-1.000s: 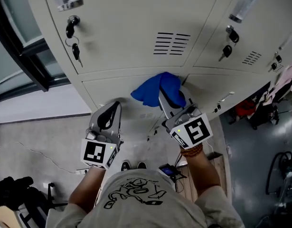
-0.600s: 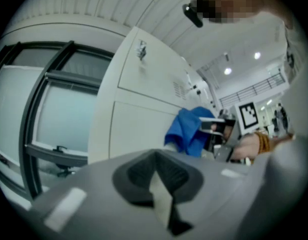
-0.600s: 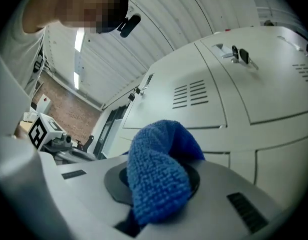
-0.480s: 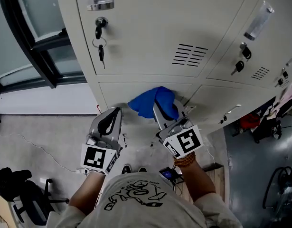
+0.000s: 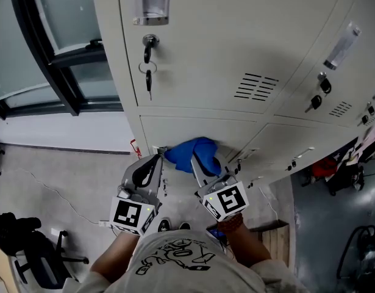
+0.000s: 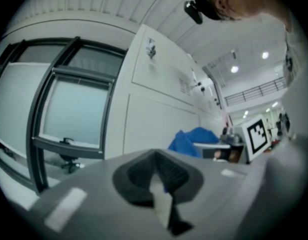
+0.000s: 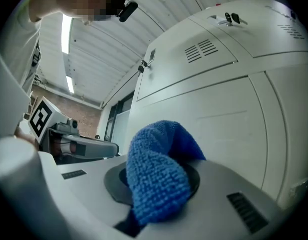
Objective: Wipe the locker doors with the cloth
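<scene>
Both our arms reach forward, side by side, toward the lower locker door (image 5: 236,133). Our right tongs (image 5: 198,159) are clenched on the one blue cloth (image 5: 186,150), bunched up at that door. Our left tongs (image 5: 153,163), just beside, are closed on nothing. One cloth, two tongs, and one key (image 5: 149,79) dangling above.

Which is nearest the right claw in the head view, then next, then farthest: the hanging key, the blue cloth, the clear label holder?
1. blue cloth: clamped in the right claw itself.
2. hanging key: up and to the left, on the upper door.
3. clear label holder: at the top of the view, above the key.
</scene>
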